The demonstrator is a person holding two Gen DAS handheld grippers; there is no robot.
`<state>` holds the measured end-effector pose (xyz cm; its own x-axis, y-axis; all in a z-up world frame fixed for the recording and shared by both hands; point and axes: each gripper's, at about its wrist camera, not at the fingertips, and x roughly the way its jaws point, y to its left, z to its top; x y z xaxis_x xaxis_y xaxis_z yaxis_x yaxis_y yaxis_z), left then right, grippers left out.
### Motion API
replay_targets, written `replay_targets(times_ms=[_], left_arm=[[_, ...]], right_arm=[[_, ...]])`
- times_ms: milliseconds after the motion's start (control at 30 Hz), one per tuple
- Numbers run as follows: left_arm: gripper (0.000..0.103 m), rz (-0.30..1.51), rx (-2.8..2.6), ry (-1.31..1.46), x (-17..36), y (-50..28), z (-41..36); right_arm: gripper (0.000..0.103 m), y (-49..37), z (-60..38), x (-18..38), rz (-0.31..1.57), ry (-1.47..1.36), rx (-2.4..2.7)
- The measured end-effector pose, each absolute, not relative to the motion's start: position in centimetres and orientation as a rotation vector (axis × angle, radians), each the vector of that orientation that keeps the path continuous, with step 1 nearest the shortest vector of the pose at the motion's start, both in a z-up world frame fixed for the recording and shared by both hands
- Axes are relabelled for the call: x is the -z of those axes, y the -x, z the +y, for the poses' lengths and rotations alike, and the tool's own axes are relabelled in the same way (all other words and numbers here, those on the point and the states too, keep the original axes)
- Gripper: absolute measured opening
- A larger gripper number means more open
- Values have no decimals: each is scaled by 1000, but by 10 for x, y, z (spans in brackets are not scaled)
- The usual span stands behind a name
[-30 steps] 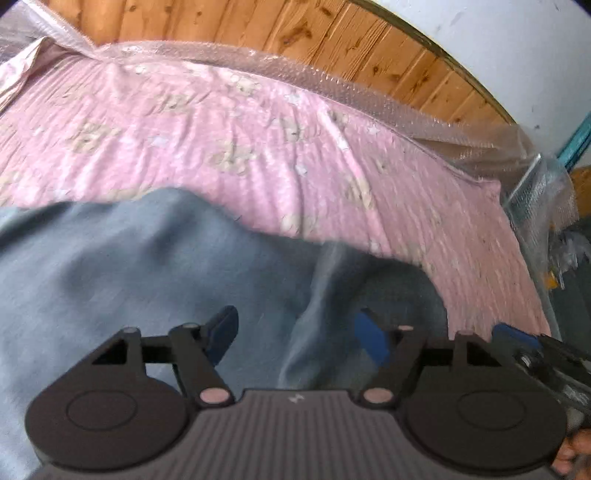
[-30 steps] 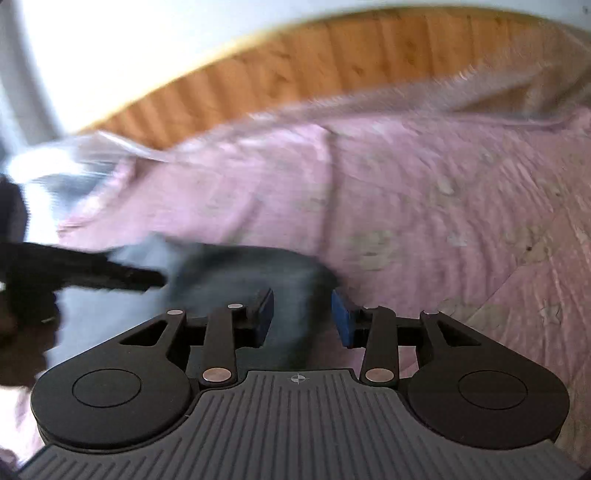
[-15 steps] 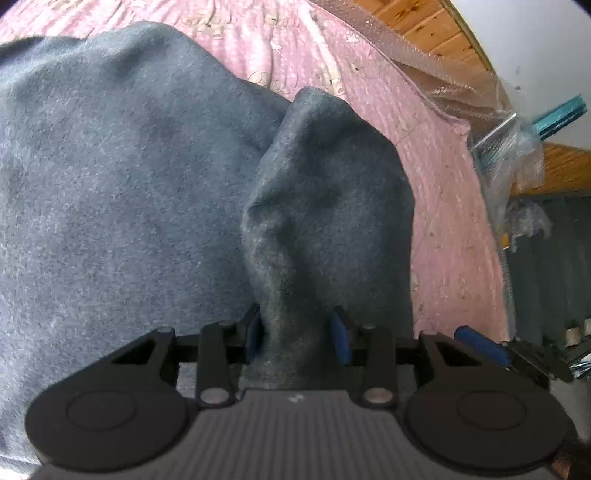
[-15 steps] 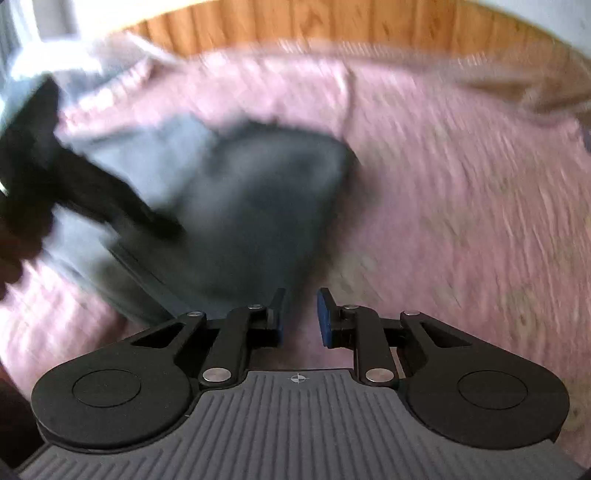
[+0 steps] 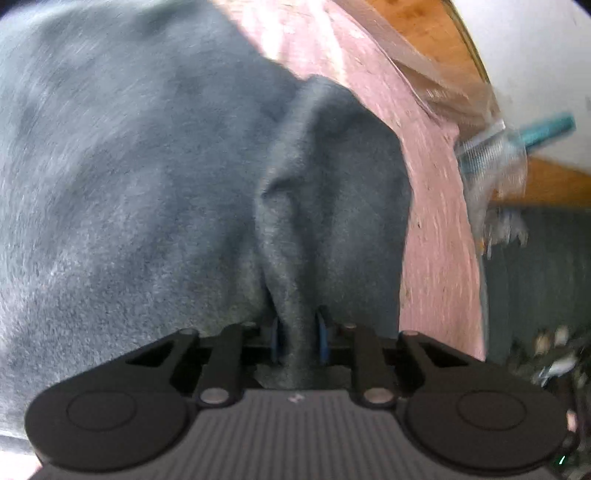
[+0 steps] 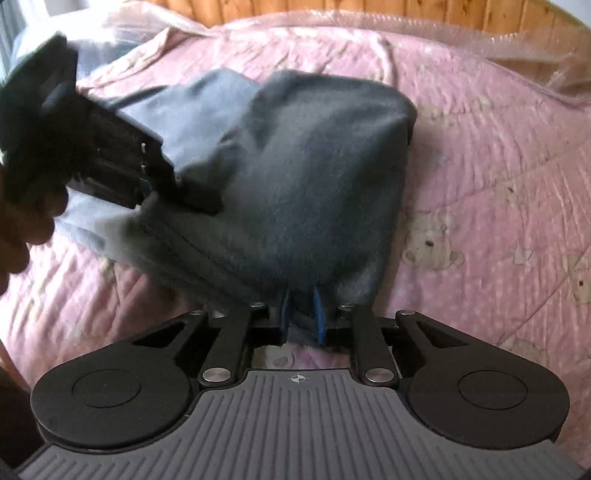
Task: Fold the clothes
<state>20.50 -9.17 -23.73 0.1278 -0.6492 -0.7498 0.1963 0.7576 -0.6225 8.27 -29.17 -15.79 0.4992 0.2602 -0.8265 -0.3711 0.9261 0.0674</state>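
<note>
A dark grey garment (image 5: 147, 184) lies bunched on a pink bedspread (image 5: 436, 221). In the left wrist view a ridge of its cloth runs between the blue pads (image 5: 275, 338) of my left gripper (image 5: 298, 338), whose jaws are closing on it. In the right wrist view the garment (image 6: 295, 166) rises as a hump. My right gripper (image 6: 301, 317) has the near hem between its blue pads (image 6: 318, 317), and its jaws are closing too. The left gripper (image 6: 144, 184) shows at the left, pinching the cloth's other side, with a hand (image 6: 18, 229) behind it.
The pink bedspread (image 6: 480, 166) with bear prints stretches to the right of the garment. A wooden headboard (image 6: 443, 14) under clear plastic wrap (image 6: 517, 44) borders the far side. In the left wrist view the bed's edge drops to a dark floor (image 5: 535, 277) with clutter.
Both grippers came down onto the grey garment and their jaws narrowed around folds of it. The right gripper travelled across the bedspread to the garment's near hem.
</note>
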Motion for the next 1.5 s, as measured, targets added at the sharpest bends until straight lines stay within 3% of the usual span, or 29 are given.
replay_targets(times_ms=[133, 200, 300, 367, 433, 533, 567, 667, 767, 900, 1000, 1100, 1200, 1267, 1333, 1367, 1400, 1467, 1500], left_arm=[[41, 1143, 655, 153, 188, -197, -91], [56, 1056, 625, 100, 167, -202, -92], [57, 1065, 580, 167, 166, -213, -99], [57, 1132, 549, 177, 187, -213, -96], [54, 1206, 485, 98, 208, -201, -96], [55, 1191, 394, 149, 194, -170, -69], [57, 1172, 351, 192, 186, -159, -54], [74, 1097, 129, 304, 167, -126, 18], [74, 1047, -150, 415, 170, -98, 112], [80, 937, -413, 619, 182, -76, 227], [82, 889, -414, 755, 201, -84, 285], [84, 907, -315, 789, 226, -107, 283], [102, 864, -236, 756, 233, -112, 265], [102, 837, -226, 752, 235, -114, 263], [81, 821, -239, 758, 237, -115, 263], [61, 818, -249, 769, 237, -116, 266], [46, 822, -241, 797, 238, -114, 271], [39, 823, -215, 825, 237, -116, 277], [36, 818, -201, 813, 234, -116, 277]], right_arm=[[17, -80, -306, 138, 1031, 97, -379], [21, -84, -312, 120, 980, 63, -387], [23, -101, -316, 102, 889, 27, -411], [32, -120, -312, 108, 862, 22, -429], [34, -137, -313, 130, 910, 6, -450], [38, -143, -325, 158, 1016, 9, -495], [38, -142, -332, 154, 1027, 2, -506], [42, -140, -351, 133, 994, -22, -483], [43, -143, -352, 110, 939, -32, -499], [43, -165, -300, 81, 890, -6, -588], [49, -176, -239, 69, 887, 21, -629], [52, -182, -176, 70, 898, 14, -660], [52, -188, -112, 81, 904, 1, -702], [52, -198, -75, 96, 912, 23, -705], [48, -215, -39, 111, 933, 46, -686], [42, -224, -24, 119, 944, 60, -666], [30, -233, -9, 127, 955, 75, -646], [19, -250, 14, 146, 991, 108, -603], [18, -258, 24, 156, 1013, 125, -581]])
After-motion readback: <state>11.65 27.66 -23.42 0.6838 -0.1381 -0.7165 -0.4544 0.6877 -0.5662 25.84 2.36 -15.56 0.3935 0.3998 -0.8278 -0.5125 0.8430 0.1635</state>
